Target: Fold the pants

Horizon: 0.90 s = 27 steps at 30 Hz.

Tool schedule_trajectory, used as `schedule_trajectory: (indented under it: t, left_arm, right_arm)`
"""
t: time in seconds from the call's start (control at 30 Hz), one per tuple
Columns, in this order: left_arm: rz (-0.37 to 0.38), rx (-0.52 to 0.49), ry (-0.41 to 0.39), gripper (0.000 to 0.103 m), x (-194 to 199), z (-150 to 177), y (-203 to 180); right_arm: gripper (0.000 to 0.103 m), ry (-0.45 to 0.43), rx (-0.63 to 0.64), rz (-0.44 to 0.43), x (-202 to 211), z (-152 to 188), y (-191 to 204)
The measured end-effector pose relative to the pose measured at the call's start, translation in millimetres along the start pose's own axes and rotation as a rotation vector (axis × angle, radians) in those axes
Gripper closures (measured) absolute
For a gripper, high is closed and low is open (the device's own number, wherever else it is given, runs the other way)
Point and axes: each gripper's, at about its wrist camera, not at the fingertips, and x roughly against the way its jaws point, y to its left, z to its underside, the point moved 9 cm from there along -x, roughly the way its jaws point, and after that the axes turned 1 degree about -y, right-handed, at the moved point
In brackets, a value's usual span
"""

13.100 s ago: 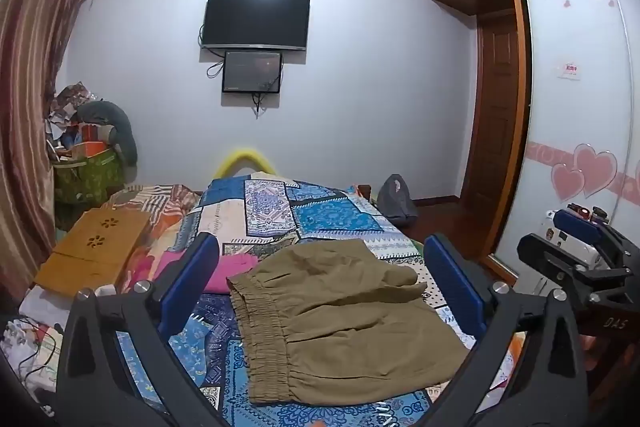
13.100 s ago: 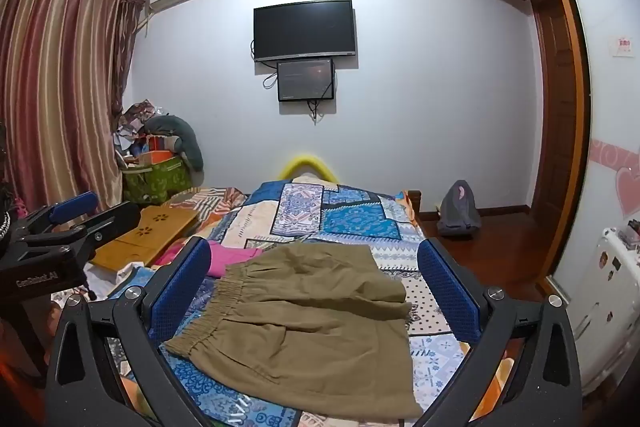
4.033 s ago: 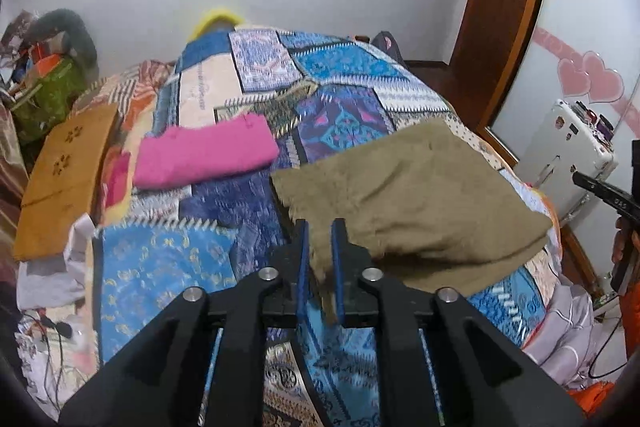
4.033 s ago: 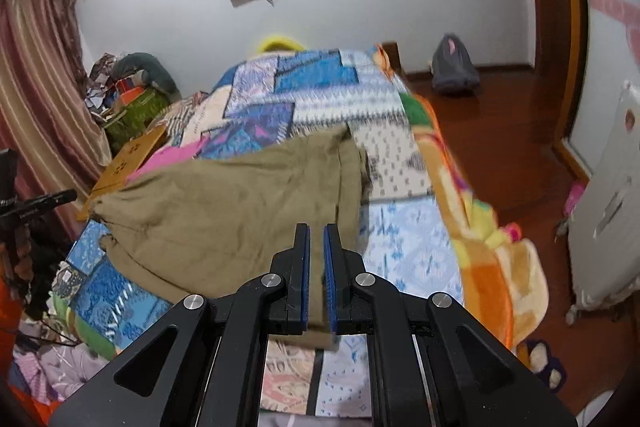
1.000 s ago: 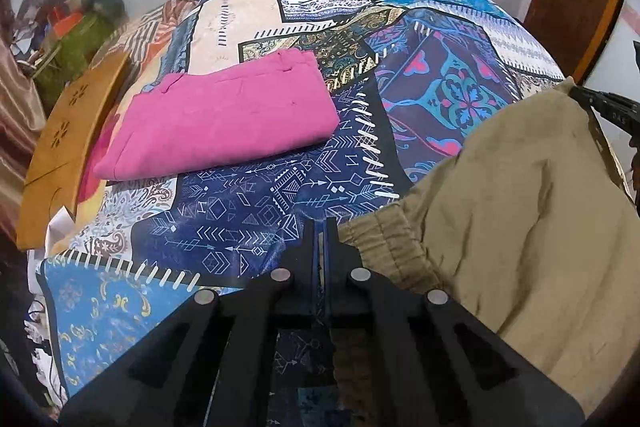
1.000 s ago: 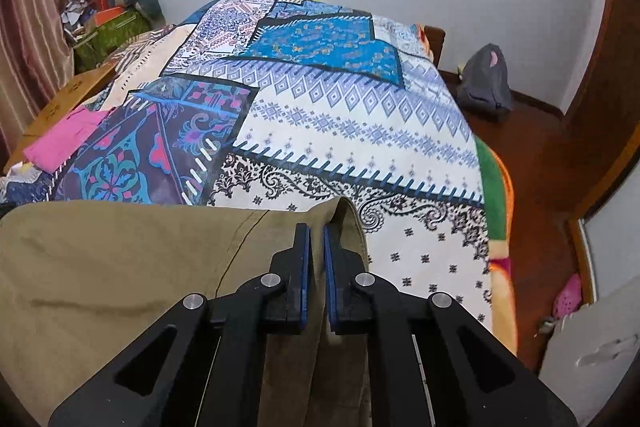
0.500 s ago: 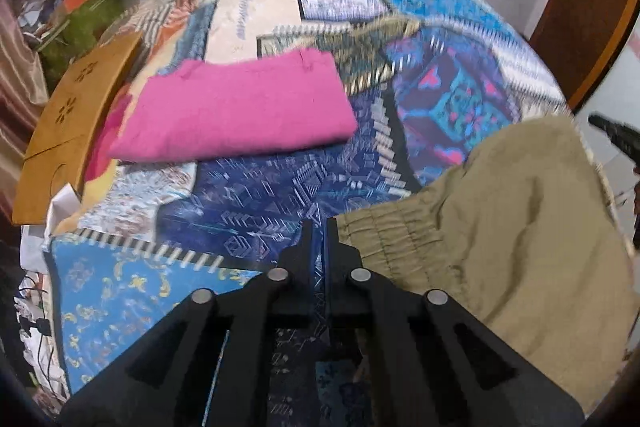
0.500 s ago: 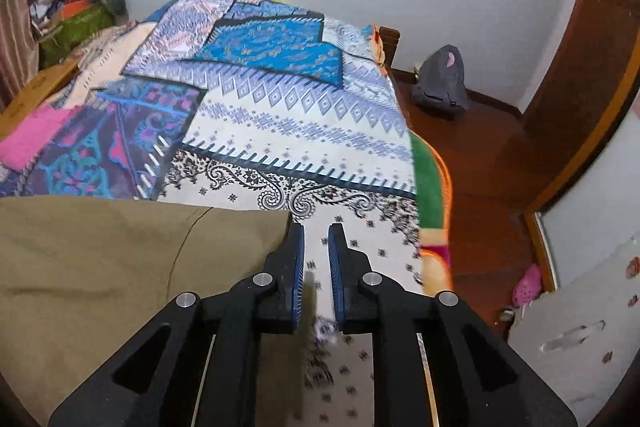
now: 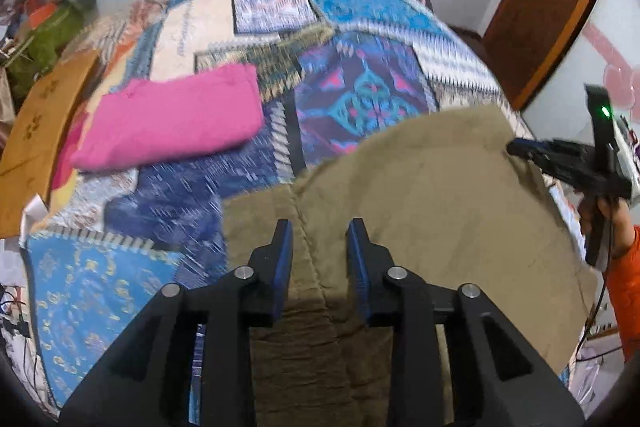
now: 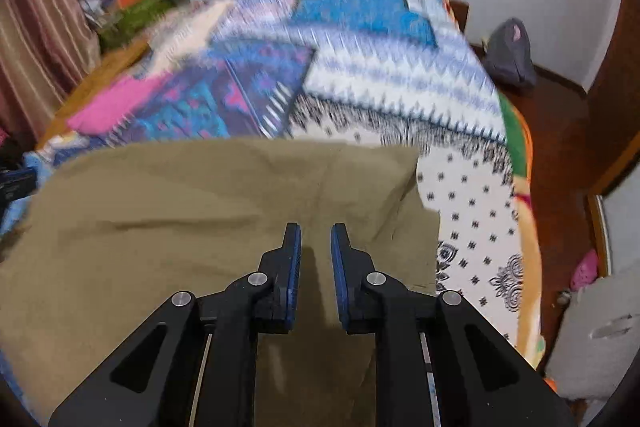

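The olive-brown pants (image 9: 432, 211) lie folded on the patchwork bedspread (image 9: 360, 95), waistband end toward the left wrist camera. My left gripper (image 9: 319, 227) hovers over that end, its jaws opening, with nothing pinched between the blue pads. In the right wrist view the same pants (image 10: 200, 211) spread flat under my right gripper (image 10: 316, 231), whose jaws are also opening a little, clear of the cloth. The right gripper (image 9: 560, 163) also shows at the far side of the pants in the left wrist view, held by a hand in an orange sleeve.
A folded pink garment (image 9: 172, 115) lies on the bed beyond the pants to the left. A wooden board (image 9: 36, 131) leans by the bed's left side. A grey bag (image 10: 510, 55) sits on the wooden floor at the right. A white case (image 10: 596, 331) stands near the bed's right corner.
Both grippers let go of the pants and parted their jaws, the left much wider. Both drew back, so the pants now lie flat beneath them.
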Motion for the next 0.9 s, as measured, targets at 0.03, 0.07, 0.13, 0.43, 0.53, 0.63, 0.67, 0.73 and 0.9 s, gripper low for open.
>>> schedule_trajectory:
  t: [0.03,0.07,0.13,0.43,0.53,0.63,0.67,0.73,0.9]
  left_arm:
    - [-0.003,0.001,0.006,0.065,-4.1,3.0,1.3]
    - [-0.01,0.0,-0.004,0.058,-5.2,4.1,2.6]
    - [-0.036,-0.011,-0.025,0.048,-5.3,4.0,6.9]
    - [0.019,0.072,-0.032,0.038,9.2,2.9,28.5]
    - [0.055,0.07,-0.061,0.038,29.0,0.3,18.6]
    - [0.046,-0.014,-0.086,0.038,45.4,6.3,-6.5]
    - [0.047,-0.036,-0.087,0.038,47.3,9.8,-13.6]
    - [0.05,-0.081,-0.07,0.038,47.6,22.2,-31.2]
    - [0.021,-0.129,-0.017,0.037,37.9,61.4,-49.5]
  right_arm:
    - [0.089,0.015,-0.012,0.009,-6.3,1.1,-5.3]
    - [0.089,0.022,-0.024,0.021,-11.1,0.8,-12.4]
    - [0.089,0.016,-0.03,0.097,-14.8,-1.1,-31.3]
    - [0.089,-0.038,-0.053,0.135,37.7,16.5,-50.4]
    - [0.079,-0.069,-0.002,0.028,65.6,24.5,-10.1]
    - [0.064,-0.106,0.043,-0.064,86.6,39.3,33.5]
    - [0.064,-0.103,0.046,-0.086,87.8,44.4,42.7]
    - [0.064,-0.09,0.039,-0.128,88.3,58.6,61.1]
    - [0.064,-0.039,0.016,-0.138,84.9,94.2,71.2]
